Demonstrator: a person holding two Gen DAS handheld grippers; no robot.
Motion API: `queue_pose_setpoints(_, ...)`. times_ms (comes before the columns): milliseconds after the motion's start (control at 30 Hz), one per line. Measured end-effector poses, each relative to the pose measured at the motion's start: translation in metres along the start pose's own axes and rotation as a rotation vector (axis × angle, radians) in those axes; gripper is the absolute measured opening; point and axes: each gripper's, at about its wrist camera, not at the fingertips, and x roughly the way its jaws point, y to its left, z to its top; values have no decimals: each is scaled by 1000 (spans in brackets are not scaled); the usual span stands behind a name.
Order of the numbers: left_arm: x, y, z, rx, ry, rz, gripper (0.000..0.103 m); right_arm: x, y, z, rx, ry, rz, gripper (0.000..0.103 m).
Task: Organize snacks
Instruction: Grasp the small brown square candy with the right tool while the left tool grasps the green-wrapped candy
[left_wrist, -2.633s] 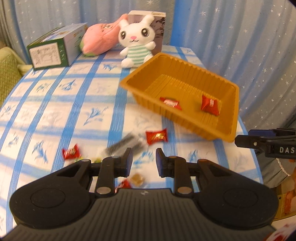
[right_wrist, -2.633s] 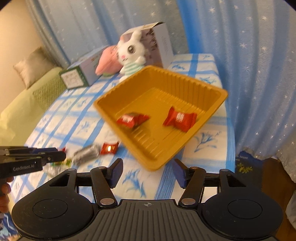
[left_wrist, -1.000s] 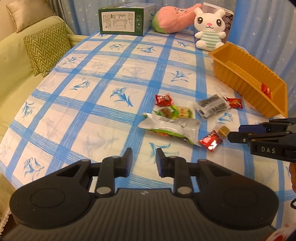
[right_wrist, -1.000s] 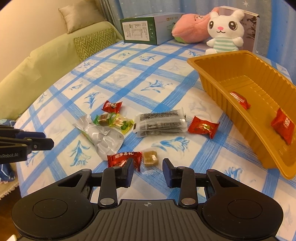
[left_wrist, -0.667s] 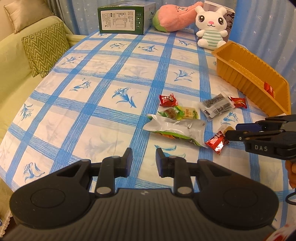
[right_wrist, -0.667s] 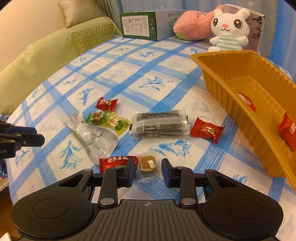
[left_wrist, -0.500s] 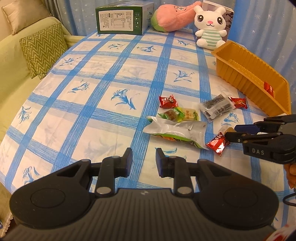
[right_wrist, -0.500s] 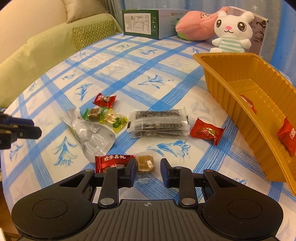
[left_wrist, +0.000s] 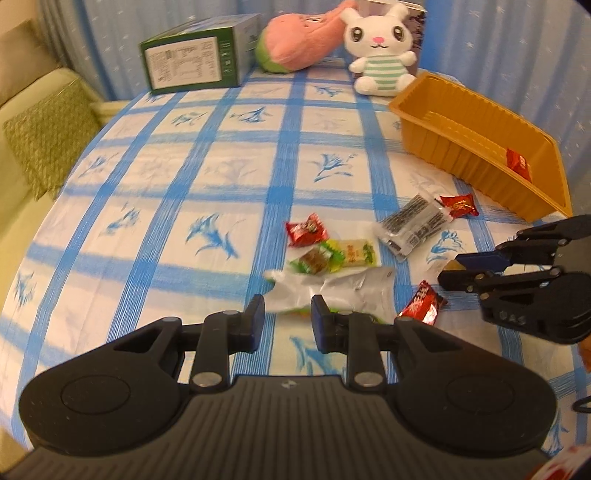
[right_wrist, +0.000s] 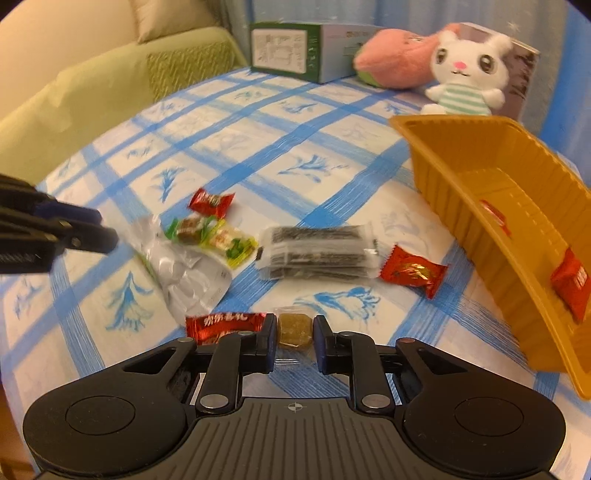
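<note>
Loose snacks lie on the blue-checked tablecloth. My right gripper (right_wrist: 294, 332) is low over the table, its jaws partly open on either side of a small brown candy (right_wrist: 293, 329), with a red wrapped candy (right_wrist: 225, 325) just left of it. My left gripper (left_wrist: 287, 315) is open and empty, just short of a white crumpled bag (left_wrist: 332, 288). Beyond lie green-wrapped sweets (left_wrist: 332, 256), a red candy (left_wrist: 306, 232), a black-and-clear packet (right_wrist: 319, 253) and another red candy (right_wrist: 412, 271). The orange tray (right_wrist: 454, 181) on the right holds two red candies (right_wrist: 570, 282).
A green box (left_wrist: 195, 72), a pink plush (left_wrist: 299, 50) and a white rabbit plush (left_wrist: 380, 61) stand at the table's far edge. A green sofa with a cushion (right_wrist: 85, 92) is to the left. The table's near edge is close below both grippers.
Both grippers have moved forward and lower toward the pile. My right gripper's jaws have come to either side of the brown candy. My left gripper has reached the white bag.
</note>
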Motion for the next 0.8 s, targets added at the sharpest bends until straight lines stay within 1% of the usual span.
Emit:
queue_pose_setpoints(200,23,-6,15,117,0,-35,25,-16,-20,5,93,-29,-21,21)
queue_pose_setpoints(400,45,-10,24,219,12,-46,25,-33,-41,1,192,-51,-51,21)
queue_pose_setpoints(600,51,-9,31,280,31,-87,25,-43,-56,-5,275,-63,-75,21)
queue_pose_setpoints(700,52,-12,34,315,27,-93,25,-47,-61,-7,302,-66,-84,21)
queue_pose_setpoints(800,54,-14,37,349,34,-119,25,-49,-63,-8,316,-66,-90,21)
